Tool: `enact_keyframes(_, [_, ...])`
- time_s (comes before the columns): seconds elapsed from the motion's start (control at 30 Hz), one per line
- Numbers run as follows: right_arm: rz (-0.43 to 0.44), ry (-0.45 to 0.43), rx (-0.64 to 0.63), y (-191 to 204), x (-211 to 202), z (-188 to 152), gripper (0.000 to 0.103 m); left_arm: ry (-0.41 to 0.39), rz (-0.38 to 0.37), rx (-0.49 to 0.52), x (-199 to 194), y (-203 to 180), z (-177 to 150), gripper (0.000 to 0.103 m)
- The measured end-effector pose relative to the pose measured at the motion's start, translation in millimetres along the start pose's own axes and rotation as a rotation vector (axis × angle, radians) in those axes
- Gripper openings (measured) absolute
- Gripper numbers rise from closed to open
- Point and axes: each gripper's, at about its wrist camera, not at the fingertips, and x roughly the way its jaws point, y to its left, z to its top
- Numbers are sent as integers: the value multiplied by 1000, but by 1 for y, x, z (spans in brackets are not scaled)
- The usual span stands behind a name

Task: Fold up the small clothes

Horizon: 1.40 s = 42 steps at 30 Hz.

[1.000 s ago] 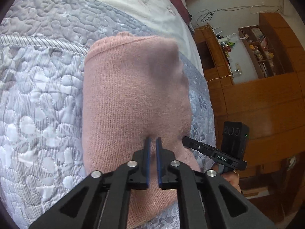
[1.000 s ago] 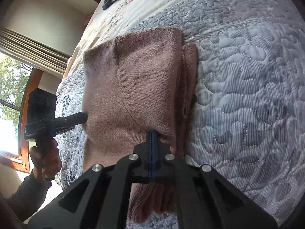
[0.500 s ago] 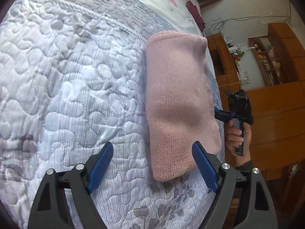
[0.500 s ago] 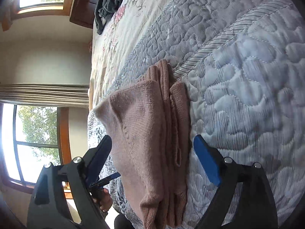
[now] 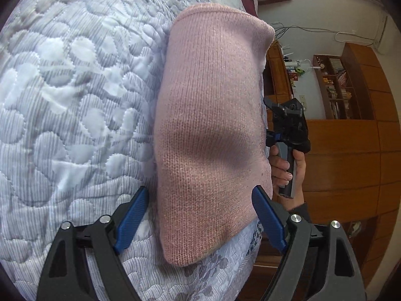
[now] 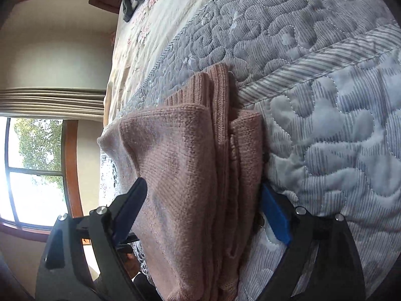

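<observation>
Both tongs [image 5: 200, 215] [image 6: 203, 213] gape wide, straddling the folded pink sweater [image 5: 210, 125] ungripped.

Lower end of folded pink sweater [image 6: 190, 200] cut off by frame edge.

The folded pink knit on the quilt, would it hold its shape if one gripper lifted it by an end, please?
Probably not: the pink knit looks soft and thick, so it would likely droop. Its layers lie loose along one edge and may slide apart. It seems light.
</observation>
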Motion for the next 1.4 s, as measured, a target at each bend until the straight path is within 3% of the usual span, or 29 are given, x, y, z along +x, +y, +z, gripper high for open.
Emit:
enact_keyframes(0.17, [19,-2,-25,15,19,8,86,16,1,-7,17,-12,2,83])
enact_keyframes(0.23, [-5,-7,-34,18,25,8,78,19,28,-8,22,-16,0,82])
enact_keyframes(0.27, [-8,-12,-36,16,25,7,70,18,48,-9,23,-19,-1,77])
enact_keyframes(0.3, [2,-17,-34,17,27,7,65,21,83,-8,25,-21,-1,63])
enact_keyframes(0.37, [21,-32,-25,17,28,6,51,17,135,-14,26,-24,-1,51])
enact_keyframes(0.47, [26,-56,-25,17,25,2,47,5,183,5,26,-34,-2,37])
enact_keyframes(0.6, [43,-92,-15,16,13,-3,44,-16,241,43,20,-50,-4,28])
enact_keyframes(0.77, [61,-123,-13,27,3,-8,43,-42,262,97,3,-73,-8,24])
enact_keyframes(1.03, [108,-120,-44,83,5,-32,43,-76,304,172,-47,-115,-29,24])
enact_keyframes(1.2, [167,-81,-79,126,31,-67,43,-117,323,168,-106,-114,-69,24])
enact_keyframes(1.4, [236,8,-87,162,96,-127,43,-185,351,97,-176,-75,-136,24])
